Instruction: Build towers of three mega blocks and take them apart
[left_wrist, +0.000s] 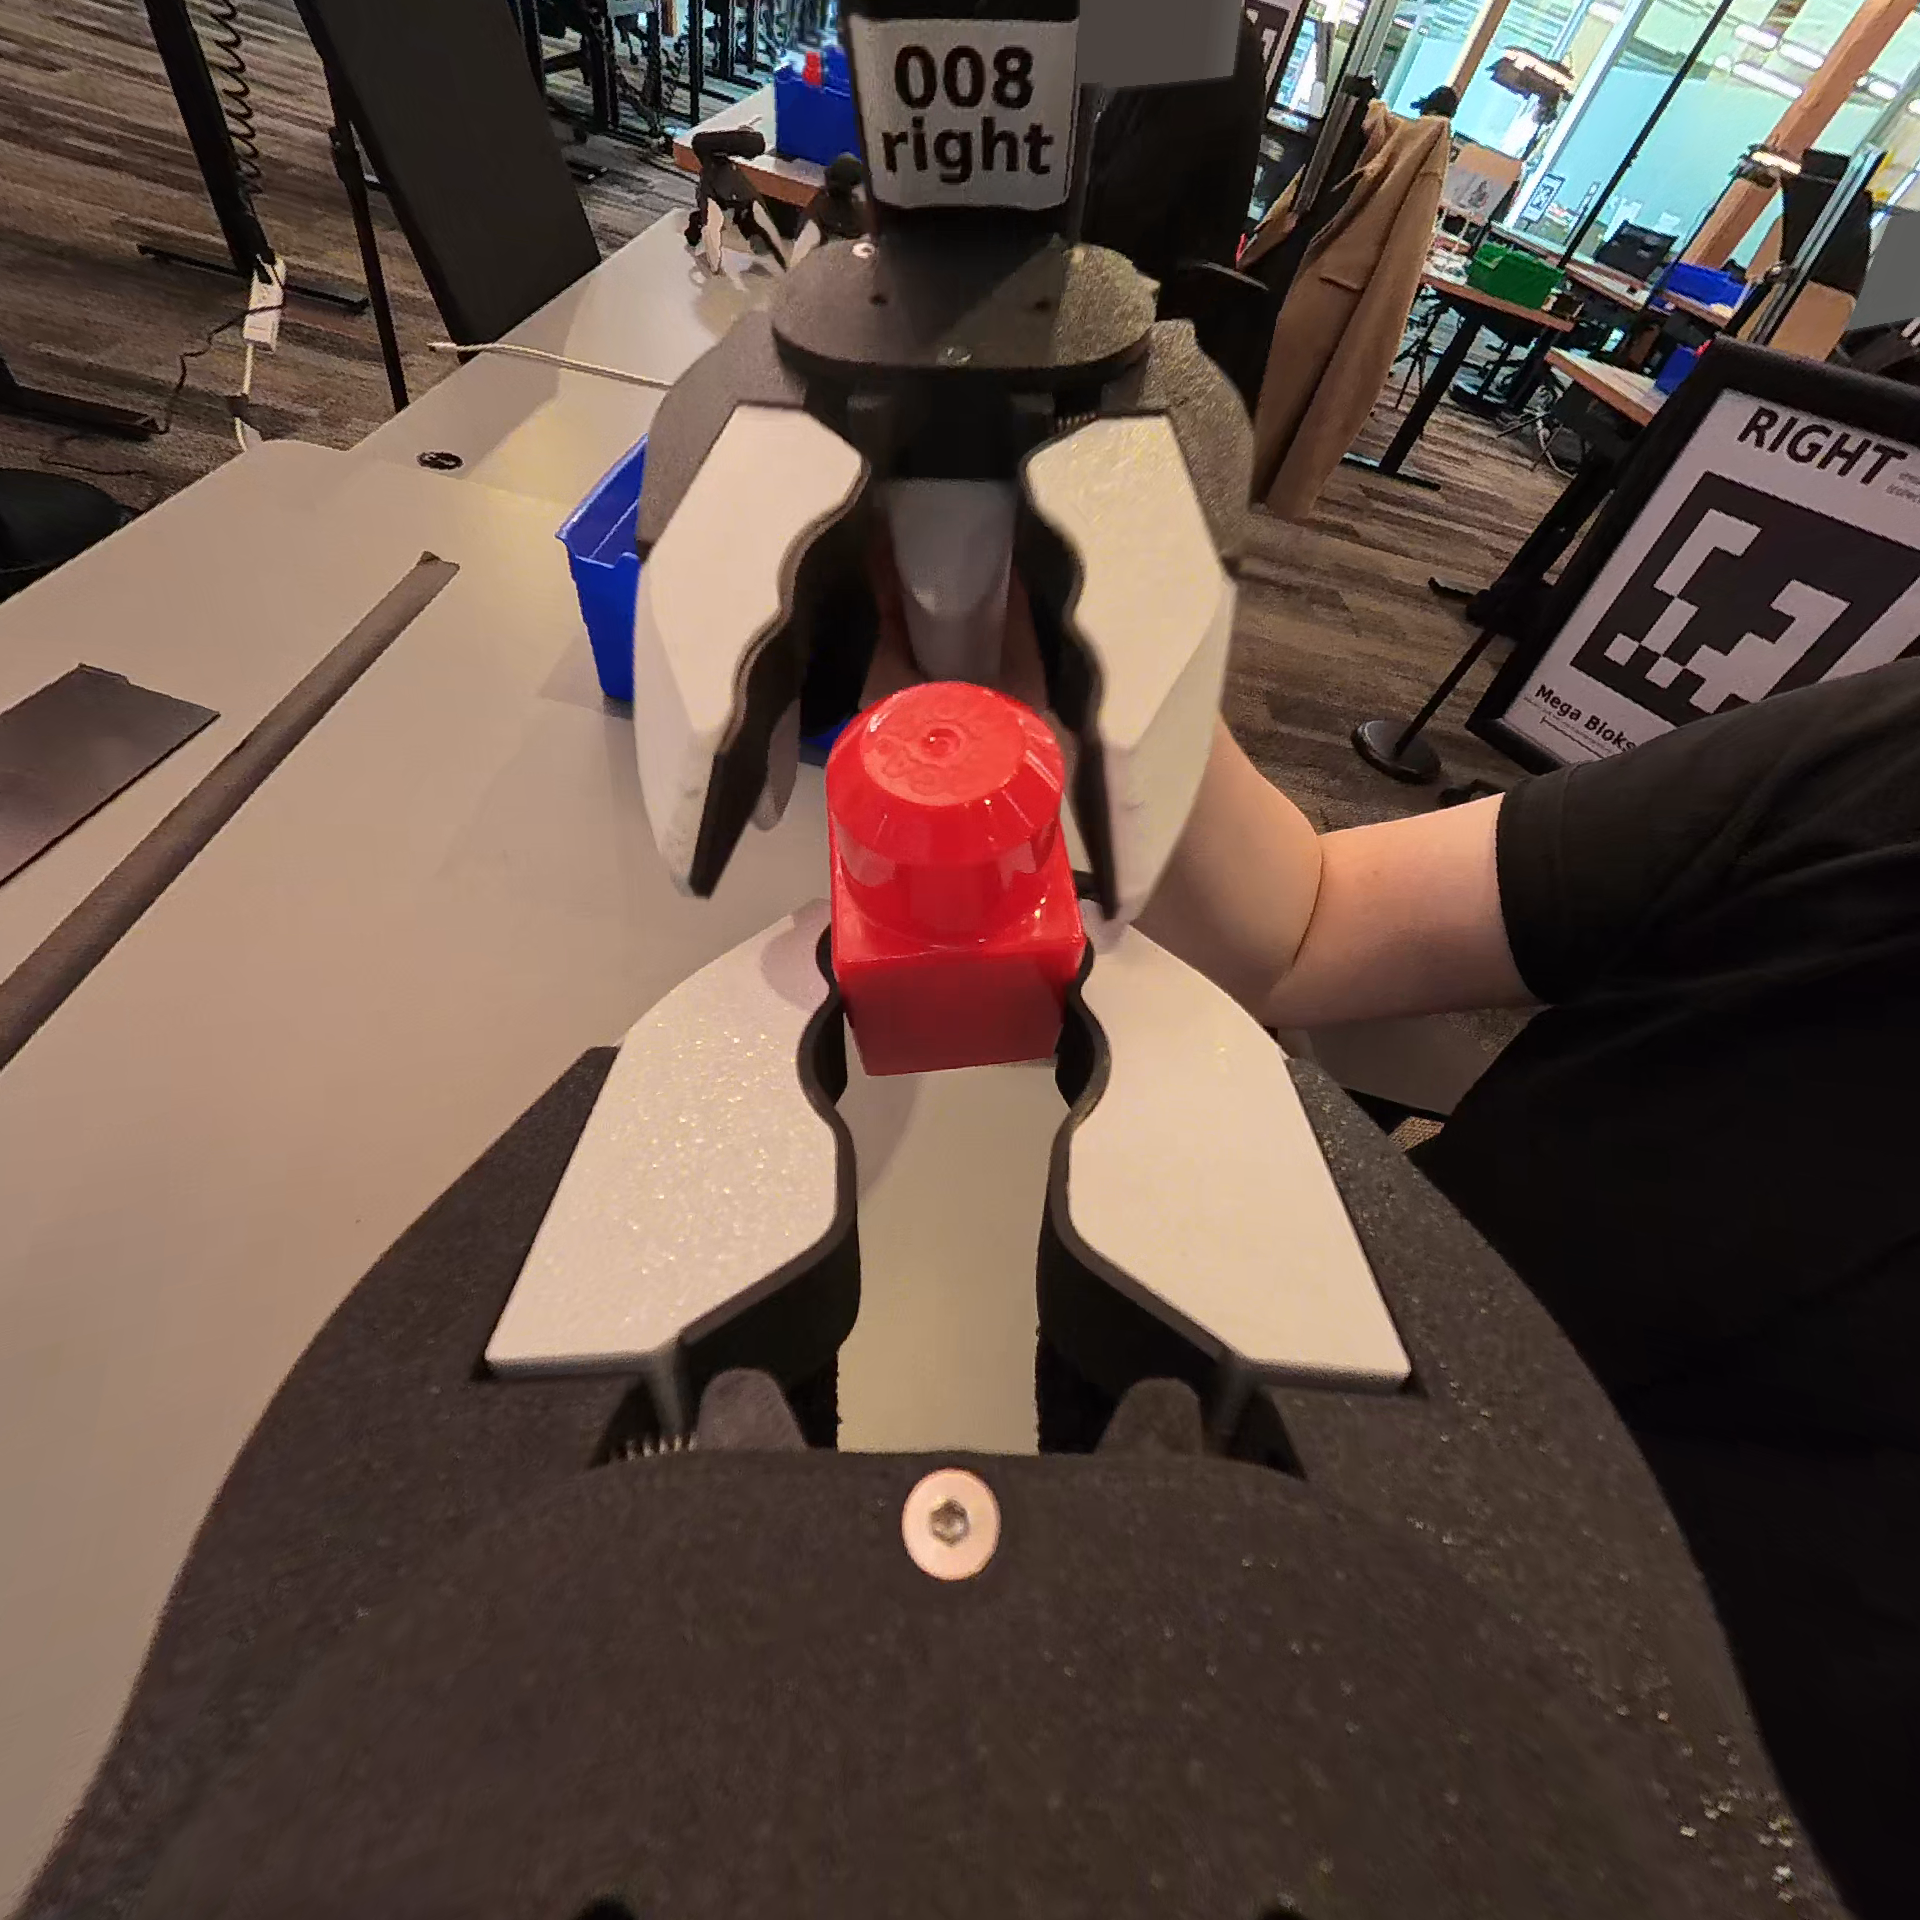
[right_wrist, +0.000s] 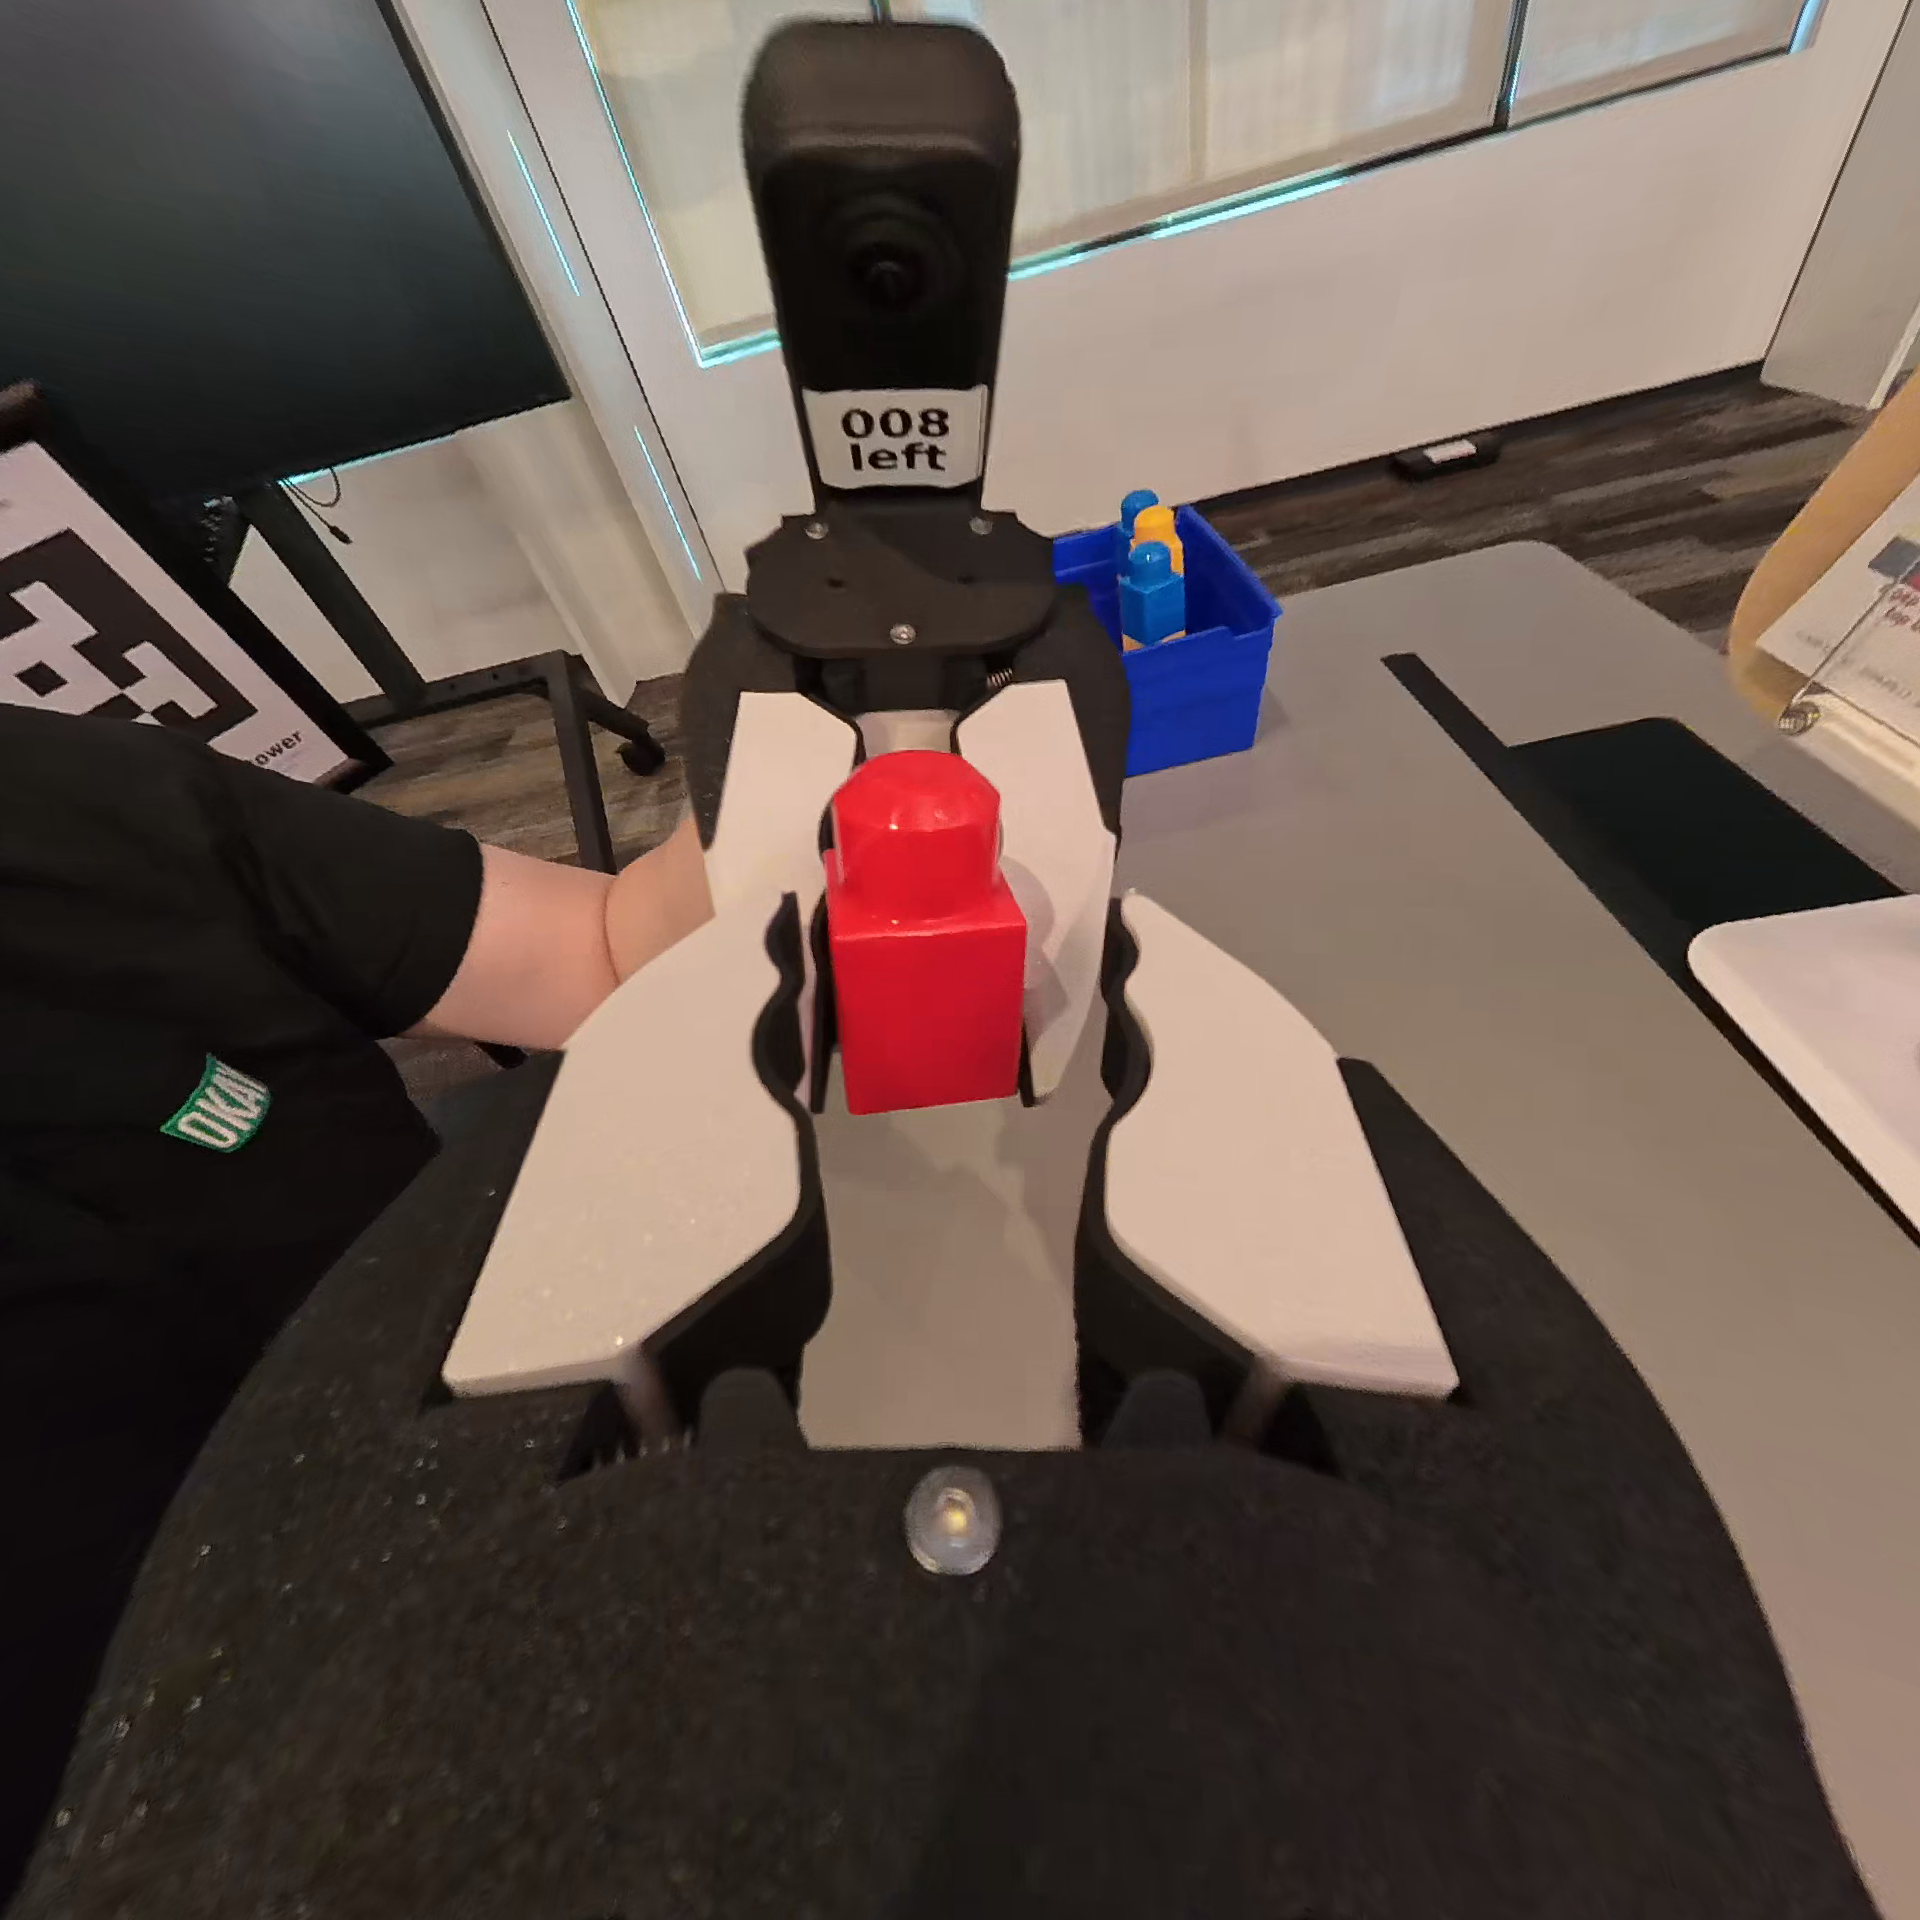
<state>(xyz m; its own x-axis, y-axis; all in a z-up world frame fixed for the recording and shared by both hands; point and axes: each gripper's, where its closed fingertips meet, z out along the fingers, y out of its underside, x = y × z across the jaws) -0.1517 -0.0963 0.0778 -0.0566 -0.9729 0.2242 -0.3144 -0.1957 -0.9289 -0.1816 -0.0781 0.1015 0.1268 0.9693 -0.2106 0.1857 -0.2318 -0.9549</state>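
Entry: single red block (left_wrist: 951, 914), held above the grey table (left_wrist: 312, 987), between the two tools facing each other.

Left gripper (left_wrist: 954, 1013): I had it closed on the block's square body. In the left wrist view both fingertips pressed the lower side faces and the base sat inside the notch of the pads. The right wrist view agreed, with the far white fingers hugging the block's sides.

Right gripper (right_wrist: 951, 997): jaws apart, straddling the block with visible gaps on either side; not gripping. In the left wrist view its tips flanked the stud from above. My reading: the left tool steadied the piece low down so the right could take or release it higher up. Which of the two, I could not tell.

Orientation: stud up, open base down; long axis roughly vertical, tipped slightly toward the right tool. No second block attached, so no tower here yet.

Other blocks, blue and orange, stood in the blue bin (right_wrist: 1205, 675) at the table's far edge, well apart.
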